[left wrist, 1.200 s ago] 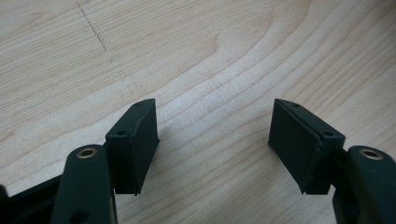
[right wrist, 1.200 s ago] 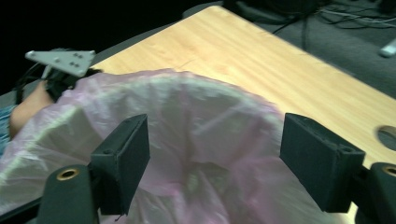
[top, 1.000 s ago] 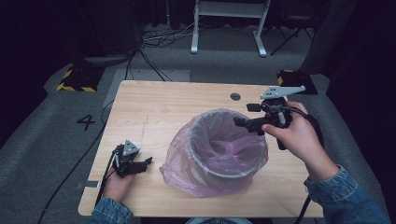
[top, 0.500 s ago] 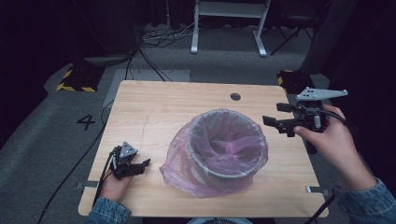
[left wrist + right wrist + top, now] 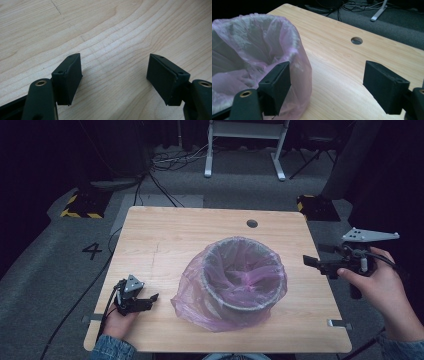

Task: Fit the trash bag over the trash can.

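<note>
High view, nearest first: the left hand-held gripper (image 5: 136, 301) rests on the bench (image 5: 165, 240) at about 8 o'clock from the bin, jaws spread with nothing between them; the left gripper view confirms bare wood in the gap. Just past it, at the middle of the bench, stands the bin (image 5: 242, 272), a round grey pail lined with a pink bag (image 5: 200, 302) whose slack skirt spills over the rim and pools at its foot. The bin stands upright, its long axis vertical and its mouth pointing straight up.

At 3 o'clock, the right hand-held gripper (image 5: 320, 265) has drawn back from the rim, where it sat a second ago, and now hovers off the bench edge, well apart from the bag. Its jaws are released and empty, as the right gripper view shows, with the bag's edge beside one finger (image 5: 275, 86) but not pinched. My reading is that the lining work is finished or paused.

Farther off is the bench's cable hole (image 5: 252, 223).
</note>
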